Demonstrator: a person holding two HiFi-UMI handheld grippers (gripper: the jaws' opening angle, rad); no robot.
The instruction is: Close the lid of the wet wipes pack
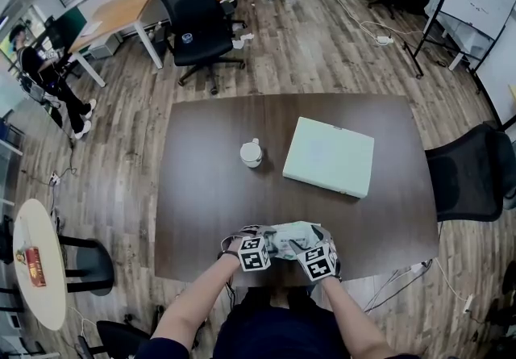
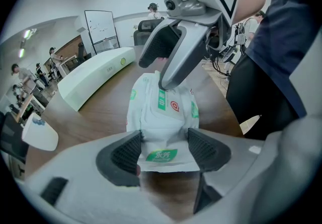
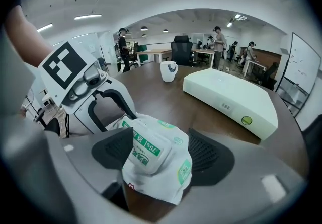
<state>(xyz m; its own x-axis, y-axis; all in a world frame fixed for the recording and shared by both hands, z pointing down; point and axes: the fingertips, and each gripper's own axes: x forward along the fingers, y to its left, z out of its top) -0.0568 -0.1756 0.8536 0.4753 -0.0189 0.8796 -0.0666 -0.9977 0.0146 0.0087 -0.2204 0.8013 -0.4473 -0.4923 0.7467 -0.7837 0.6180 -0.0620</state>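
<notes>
From the head view we see the layout: the pack (image 1: 289, 236) lies at the near edge of the table (image 1: 201, 196), between the left gripper (image 1: 256, 238) and the right gripper (image 1: 313, 240). A cup (image 1: 251, 153) and a white box (image 1: 329, 156) sit well beyond it. That view is too small to show the jaws.

The left gripper view shows what the head view does not. The left jaws are nearly together, pinching the flat sealed end of the pack with its green label. From there we also see the right gripper coming down on the far end, one finger (image 2: 173, 74) touching the pack's top.

Only the right gripper view shows the lid (image 3: 147, 150). The right jaws are narrow, with the pack bunched between the pads and pressing on both. The pack is soft, white with green marks, and humped up between the two grips. The lid is a white panel with a green strip. It lies down on the pack, tilted with the hump. We cannot tell if it is snapped shut.
</notes>
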